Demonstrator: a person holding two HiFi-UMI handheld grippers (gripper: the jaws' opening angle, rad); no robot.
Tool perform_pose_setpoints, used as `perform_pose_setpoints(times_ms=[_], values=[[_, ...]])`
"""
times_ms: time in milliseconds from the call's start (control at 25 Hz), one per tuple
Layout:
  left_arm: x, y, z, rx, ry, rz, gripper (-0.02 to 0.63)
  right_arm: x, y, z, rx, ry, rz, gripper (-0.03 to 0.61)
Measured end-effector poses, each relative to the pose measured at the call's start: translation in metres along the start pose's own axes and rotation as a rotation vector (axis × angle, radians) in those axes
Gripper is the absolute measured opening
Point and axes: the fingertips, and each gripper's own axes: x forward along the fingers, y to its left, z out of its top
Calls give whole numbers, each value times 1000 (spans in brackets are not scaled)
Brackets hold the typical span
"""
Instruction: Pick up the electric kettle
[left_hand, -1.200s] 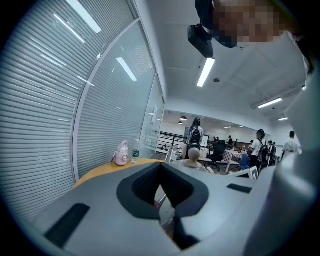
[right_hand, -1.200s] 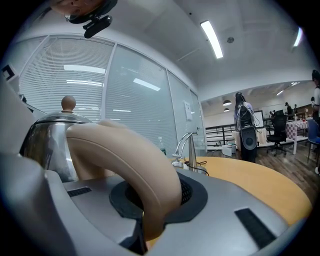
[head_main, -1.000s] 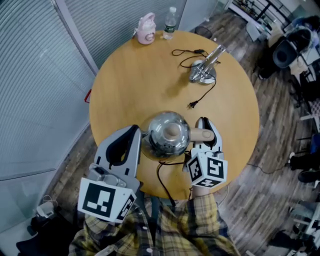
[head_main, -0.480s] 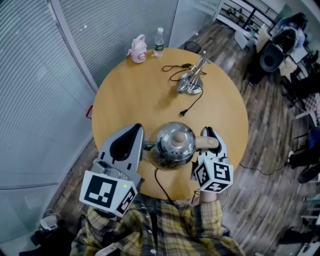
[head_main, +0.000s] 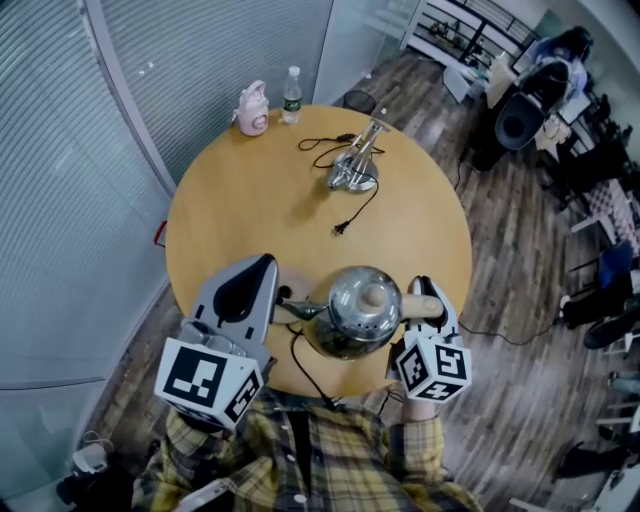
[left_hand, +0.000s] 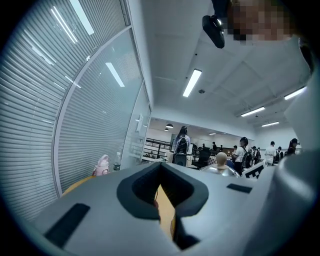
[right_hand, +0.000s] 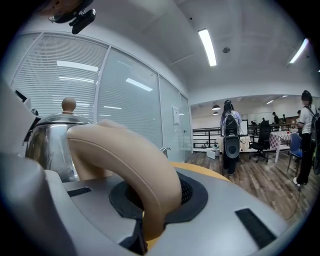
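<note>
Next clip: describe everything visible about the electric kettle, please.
The shiny, rounded steel electric kettle is upright over the near edge of the round wooden table. Its lid carries a beige knob; a short spout points left in the head view. The right claw is shut on its curved beige handle. Whether its base touches the table cannot be told.

The beige handle (right_hand: 125, 155) of the electric kettle (right_hand: 47, 142) is clamped in the right gripper (right_hand: 159, 199), whose jaws are closed on it. The kettle's steel body is seen at the left, topped by a round knob (right_hand: 68, 104), and the rim of a yellow table (right_hand: 200, 168) is shown just beyond the jaws. Behind, a glass partition (right_hand: 130, 100) and a wooden floor (right_hand: 265, 180) are seen, with a person (right_hand: 230, 130) carrying a backpack.
</note>
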Motion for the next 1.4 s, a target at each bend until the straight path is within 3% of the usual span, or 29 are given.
perform_pose_setpoints(times_ms=[640, 1040, 1400], values=[[17, -4, -5, 7, 12, -71, 2, -19, -11, 6, -2, -27, -59, 58], [20, -4, 4, 85, 13, -93, 2, -13, -7, 12, -17, -32, -38, 58], [27, 2, 12, -102, 32, -160, 2, -12, -5, 18, -28, -37, -9, 58]])
